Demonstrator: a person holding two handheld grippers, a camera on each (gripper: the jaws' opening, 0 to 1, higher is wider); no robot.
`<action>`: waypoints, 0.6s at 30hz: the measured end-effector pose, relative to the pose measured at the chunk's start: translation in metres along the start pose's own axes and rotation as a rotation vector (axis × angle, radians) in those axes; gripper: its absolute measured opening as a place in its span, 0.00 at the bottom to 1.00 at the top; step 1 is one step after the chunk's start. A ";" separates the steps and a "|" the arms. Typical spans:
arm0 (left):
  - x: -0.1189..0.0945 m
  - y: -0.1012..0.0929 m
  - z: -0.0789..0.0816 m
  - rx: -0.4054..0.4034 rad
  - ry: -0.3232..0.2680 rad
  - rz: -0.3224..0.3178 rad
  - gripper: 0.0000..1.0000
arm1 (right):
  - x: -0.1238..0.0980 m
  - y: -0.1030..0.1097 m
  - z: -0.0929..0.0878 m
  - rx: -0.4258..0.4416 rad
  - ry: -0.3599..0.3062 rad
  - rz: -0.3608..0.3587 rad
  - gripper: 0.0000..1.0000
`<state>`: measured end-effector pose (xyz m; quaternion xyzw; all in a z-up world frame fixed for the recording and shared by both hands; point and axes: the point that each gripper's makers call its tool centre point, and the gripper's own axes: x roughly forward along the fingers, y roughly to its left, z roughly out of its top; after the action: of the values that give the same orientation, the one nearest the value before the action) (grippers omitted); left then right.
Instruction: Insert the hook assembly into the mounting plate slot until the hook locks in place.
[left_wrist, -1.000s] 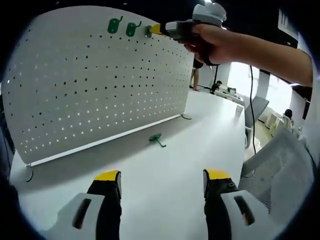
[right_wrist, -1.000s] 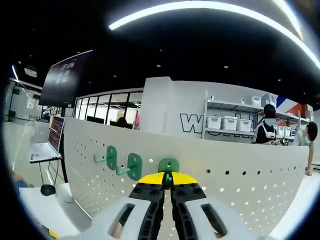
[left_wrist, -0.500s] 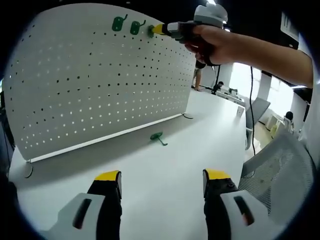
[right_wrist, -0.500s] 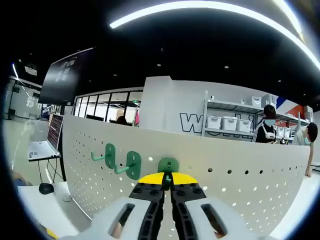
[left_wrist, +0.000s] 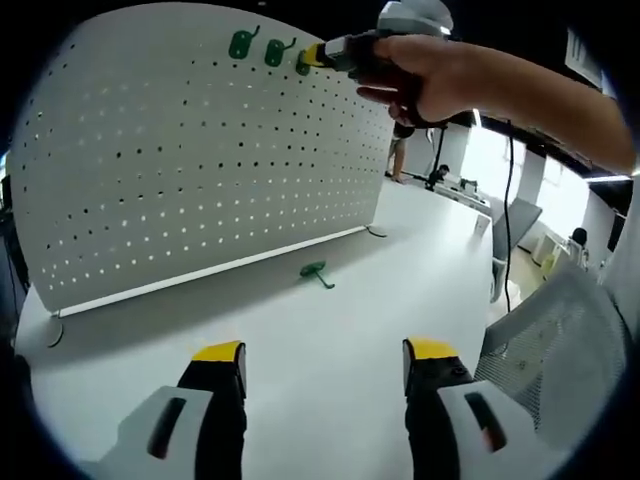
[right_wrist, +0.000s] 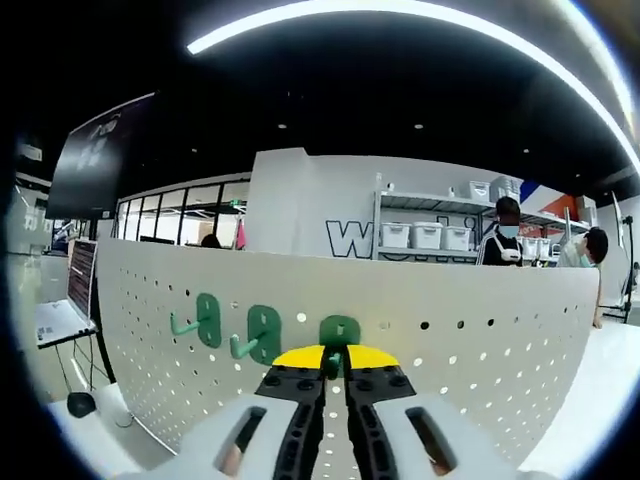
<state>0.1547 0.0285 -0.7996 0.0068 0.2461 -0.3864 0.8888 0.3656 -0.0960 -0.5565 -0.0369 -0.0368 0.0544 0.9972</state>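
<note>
Green hook (right_wrist: 339, 331) sits clenched in the right claw (right_wrist: 335, 362) against the pegboard (right_wrist: 480, 340), apparently unlocked; left claw (left_wrist: 322, 362) idles released.

left view far, right view close, sharing pegboard (left_wrist: 200, 160)

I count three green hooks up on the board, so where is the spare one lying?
In the left gripper view, the loose green hook lies on the white table, just in front of the pegboard, near its lower right end.
</note>
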 end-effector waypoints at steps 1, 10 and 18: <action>0.000 -0.001 -0.001 0.000 0.000 -0.001 0.65 | 0.001 0.000 0.000 -0.005 0.007 0.000 0.03; 0.000 0.000 0.001 -0.004 -0.010 0.004 0.65 | -0.002 -0.001 0.000 0.004 0.010 0.015 0.03; -0.002 0.003 0.001 -0.006 -0.013 0.010 0.65 | -0.003 0.003 -0.001 0.000 0.007 0.087 0.08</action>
<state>0.1559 0.0314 -0.7980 0.0028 0.2413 -0.3815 0.8923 0.3620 -0.0933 -0.5579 -0.0384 -0.0318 0.0976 0.9940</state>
